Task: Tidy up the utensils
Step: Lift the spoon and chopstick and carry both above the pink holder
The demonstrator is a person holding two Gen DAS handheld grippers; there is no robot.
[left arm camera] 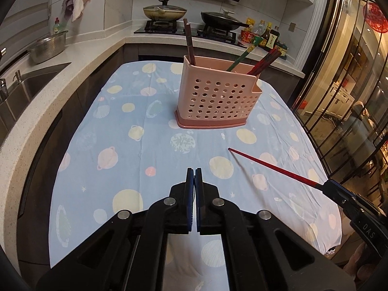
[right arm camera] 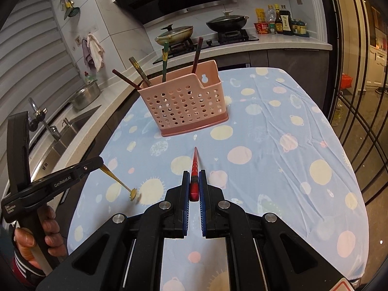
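While right gripper [right arm camera: 194, 181] grips red chopstick [right arm camera: 194, 169], left gripper [right arm camera: 100, 163] pinches gold fork [right arm camera: 120, 181]

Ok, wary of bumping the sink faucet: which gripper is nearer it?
Left. The left gripper is at the table edge beside the faucet; the right gripper is farther off, over the table's middle.

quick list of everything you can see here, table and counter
tablecloth: 1, blue with planets, under everything
holder: 1, pink, middle of the tablecloth
chopsticks: several, brown, green, dark red, standing in the holder
red chopstick: 1, red, in the right gripper
gold utensil: 1, gold, in the left gripper
pans: 2, cream and black, on the stove
bottles: several, mixed, right of the stove
metal bowl: 1, silver, beside the sink
left gripper: 1, black, shut
right gripper: 1, black, shut
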